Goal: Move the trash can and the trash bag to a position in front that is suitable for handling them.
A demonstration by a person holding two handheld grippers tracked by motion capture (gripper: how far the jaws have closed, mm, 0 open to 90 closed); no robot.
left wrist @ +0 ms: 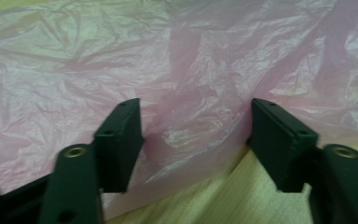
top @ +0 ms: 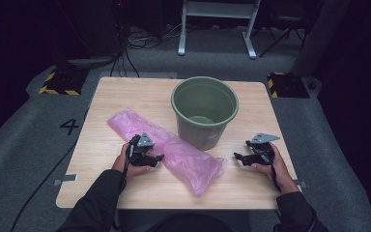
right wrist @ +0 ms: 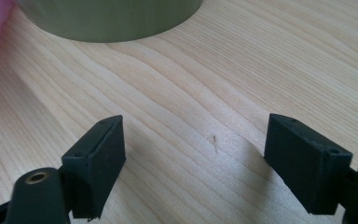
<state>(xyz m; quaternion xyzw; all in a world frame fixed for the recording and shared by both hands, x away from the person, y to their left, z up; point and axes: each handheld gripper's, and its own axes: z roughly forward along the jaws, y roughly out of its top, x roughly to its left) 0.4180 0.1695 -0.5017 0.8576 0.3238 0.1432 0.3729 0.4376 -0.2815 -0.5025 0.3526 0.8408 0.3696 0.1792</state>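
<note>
The pink plastic bag (top: 166, 149) lies flat on the bench (top: 125, 96) beside the green bucket (top: 204, 112). The left claw (left wrist: 196, 135) straddles its edge with jaws apart, not yet pinching; the right claw (right wrist: 196, 158) hangs apart over bare wood. Closing may catch only one thin layer, or slip off the slick film.

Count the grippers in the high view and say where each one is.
2. The left gripper is at the near edge of the pink plastic bag; the right gripper sits over bare table, right of the green bucket.
</note>
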